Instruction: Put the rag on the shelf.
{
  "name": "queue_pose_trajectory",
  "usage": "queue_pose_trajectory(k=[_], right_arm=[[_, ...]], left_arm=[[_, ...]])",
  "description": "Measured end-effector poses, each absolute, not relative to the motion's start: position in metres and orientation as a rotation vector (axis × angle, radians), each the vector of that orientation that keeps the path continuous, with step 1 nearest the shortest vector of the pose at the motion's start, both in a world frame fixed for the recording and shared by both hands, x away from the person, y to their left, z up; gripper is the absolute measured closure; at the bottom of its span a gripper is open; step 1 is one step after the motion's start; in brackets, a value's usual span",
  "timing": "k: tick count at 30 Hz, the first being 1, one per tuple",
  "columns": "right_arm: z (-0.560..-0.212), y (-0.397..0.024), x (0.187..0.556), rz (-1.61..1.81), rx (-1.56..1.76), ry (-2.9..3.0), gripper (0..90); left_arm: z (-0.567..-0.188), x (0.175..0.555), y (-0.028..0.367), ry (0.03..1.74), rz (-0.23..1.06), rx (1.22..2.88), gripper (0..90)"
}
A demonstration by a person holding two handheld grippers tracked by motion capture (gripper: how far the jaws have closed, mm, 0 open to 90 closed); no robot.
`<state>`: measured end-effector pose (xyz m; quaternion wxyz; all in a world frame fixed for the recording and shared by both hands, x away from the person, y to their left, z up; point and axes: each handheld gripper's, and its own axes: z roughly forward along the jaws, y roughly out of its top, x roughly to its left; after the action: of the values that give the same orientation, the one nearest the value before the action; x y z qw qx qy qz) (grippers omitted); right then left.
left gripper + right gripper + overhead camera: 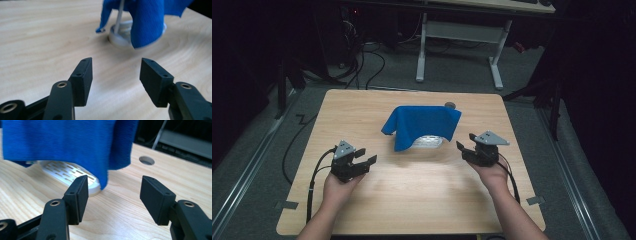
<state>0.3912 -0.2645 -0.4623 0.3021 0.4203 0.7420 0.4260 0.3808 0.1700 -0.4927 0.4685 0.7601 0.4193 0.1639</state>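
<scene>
A blue cloth hangs draped over a white stand with a slotted oval base in the middle of the wooden table. My left gripper sits low at the cloth's left, open, with nothing between its jaws. In the left gripper view the cloth and white base lie ahead, clear of the gripper. My right gripper is at the cloth's right, open and empty. In the right gripper view the cloth and slotted base are just beyond the gripper.
A round hole is cut in the table behind the cloth. Beyond the table's far edge stands a white desk frame, with cables on the grey floor. Bare wood lies between the two hands.
</scene>
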Motion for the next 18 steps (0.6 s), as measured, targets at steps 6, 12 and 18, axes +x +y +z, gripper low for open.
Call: queue_pose_trajectory(k=[6, 12, 18], right_arm=[[-0.473, -0.253, 0.364, 1.112, 1.121, 2.012, 38.5], [-0.489, -0.236, 0.336, 1.115, 1.091, 2.072, 36.8], [-0.511, -0.218, 0.314, 1.139, 1.15, 2.122, 34.4]], left_arm=[[-0.499, 0.356, 0.172, 1.025, 0.372, 1.892, 43.7], [-0.514, 0.325, 0.171, 1.012, 0.341, 1.93, 41.8], [-0.529, 0.301, 0.163, 1.002, 0.277, 1.988, 41.6]])
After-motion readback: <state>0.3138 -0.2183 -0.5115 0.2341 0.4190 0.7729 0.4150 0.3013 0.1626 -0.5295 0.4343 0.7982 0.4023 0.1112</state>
